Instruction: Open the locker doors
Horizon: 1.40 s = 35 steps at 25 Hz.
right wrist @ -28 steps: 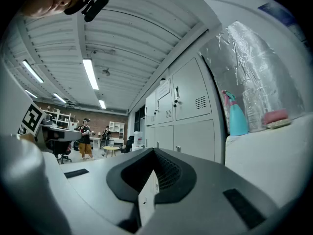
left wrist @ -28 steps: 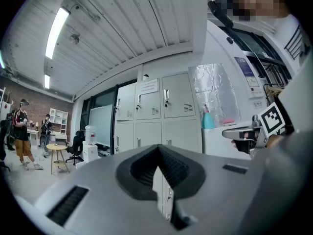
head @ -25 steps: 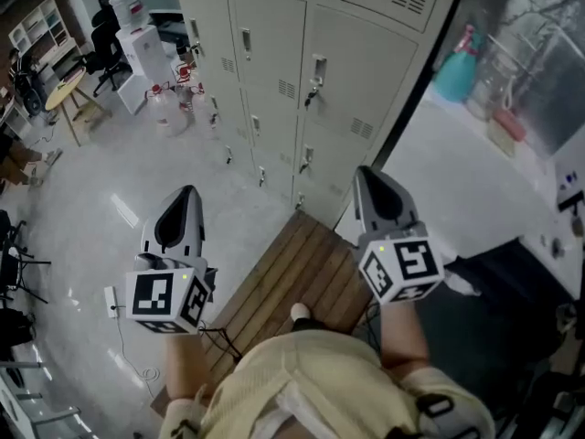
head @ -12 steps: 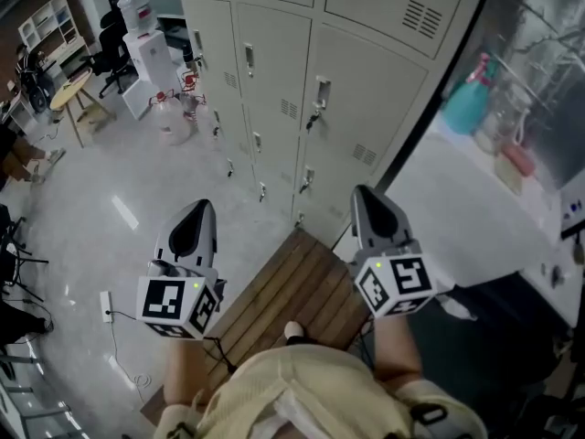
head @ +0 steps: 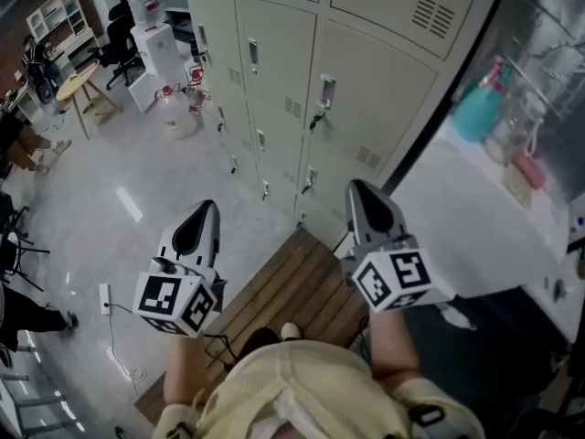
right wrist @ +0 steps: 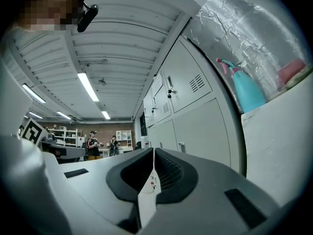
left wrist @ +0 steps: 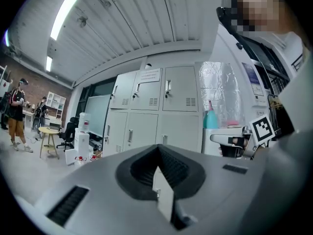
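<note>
A bank of cream metal lockers (head: pixel 366 90) stands ahead of me with every door closed. Each door has a small latch handle, such as this handle (head: pixel 326 92) and a lower handle (head: pixel 309 179). My left gripper (head: pixel 205 208) hangs over the floor short of the lockers, shut and holding nothing. My right gripper (head: pixel 357 188) points at the lower doors from a little way off, also shut and holding nothing. The left gripper view shows its jaws (left wrist: pixel 157 150) closed together with the lockers (left wrist: pixel 156 106) beyond. In the right gripper view the jaws (right wrist: pixel 153 153) are likewise together beside the lockers (right wrist: pixel 195 111).
I stand on a wooden slatted platform (head: pixel 274 300). A white counter (head: pixel 457 227) with a teal spray bottle (head: pixel 480 108) is to the right of the lockers. A water dispenser (head: pixel 151 35), water jugs (head: pixel 178 117) and a round table (head: pixel 78 85) stand far left. A power strip (head: pixel 103 297) lies on the floor.
The head view has shifted so the lockers sit lower and nearer in frame. Both grippers stay shut; the right one has drifted slightly left, the left slightly right.
</note>
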Motion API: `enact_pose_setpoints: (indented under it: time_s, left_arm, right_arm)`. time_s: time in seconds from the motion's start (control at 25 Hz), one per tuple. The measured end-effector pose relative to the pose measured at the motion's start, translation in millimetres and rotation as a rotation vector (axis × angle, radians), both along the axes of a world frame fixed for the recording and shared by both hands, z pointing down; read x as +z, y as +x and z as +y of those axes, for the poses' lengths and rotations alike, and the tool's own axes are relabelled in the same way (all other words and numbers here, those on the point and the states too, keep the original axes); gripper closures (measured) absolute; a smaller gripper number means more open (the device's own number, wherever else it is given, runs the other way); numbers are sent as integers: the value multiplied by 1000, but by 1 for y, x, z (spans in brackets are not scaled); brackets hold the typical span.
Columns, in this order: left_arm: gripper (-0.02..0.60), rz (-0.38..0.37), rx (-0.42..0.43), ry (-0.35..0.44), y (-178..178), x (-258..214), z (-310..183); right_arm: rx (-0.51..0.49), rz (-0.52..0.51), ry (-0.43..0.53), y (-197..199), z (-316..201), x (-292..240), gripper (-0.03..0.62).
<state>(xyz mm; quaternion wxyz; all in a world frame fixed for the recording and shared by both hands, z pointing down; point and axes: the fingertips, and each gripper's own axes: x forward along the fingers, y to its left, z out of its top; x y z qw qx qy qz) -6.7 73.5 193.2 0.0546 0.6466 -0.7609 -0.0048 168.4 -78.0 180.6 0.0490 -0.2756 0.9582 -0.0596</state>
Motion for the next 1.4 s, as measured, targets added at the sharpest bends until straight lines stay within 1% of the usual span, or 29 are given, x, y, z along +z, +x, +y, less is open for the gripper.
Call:
enact_pose_setpoints:
  time_s: [0.08, 0.2, 0.48, 0.68, 0.72, 0.8, 0.96, 1.2, 1.4]
  left_arm:
    - [588, 13, 4, -6, -1, 2, -5]
    - [588, 0, 6, -17, -3, 3, -14]
    - [588, -4, 29, -21, -18, 6, -38]
    - [588, -37, 60, -20, -33, 16, -56]
    - [588, -44, 65, -19, -38, 20, -58]
    - [588, -46, 70, -14, -51, 27, -61]
    - [588, -44, 101, -12, -84, 46, -70]
    - [588, -59, 152, -27, -136, 73, -80]
    - [588, -71, 207, -22, -171, 79, -86]
  right_arm:
    - [-17, 4, 3, -2, -4, 1, 589]
    - [-23, -1, -2, -8, -12, 1, 589]
    - [-5, 24, -19, -22, -30, 11, 588]
    - [8, 14, -3, -40, -43, 20, 584]
    - [11, 13, -5, -45, -45, 24, 573]
    - [11, 23, -1, -56, -48, 32, 540]
    - [42, 26, 2, -88, -59, 48, 513]
    - [137, 25, 6, -129, -84, 66, 489]
    - [223, 27, 20, -153, -95, 70, 479]
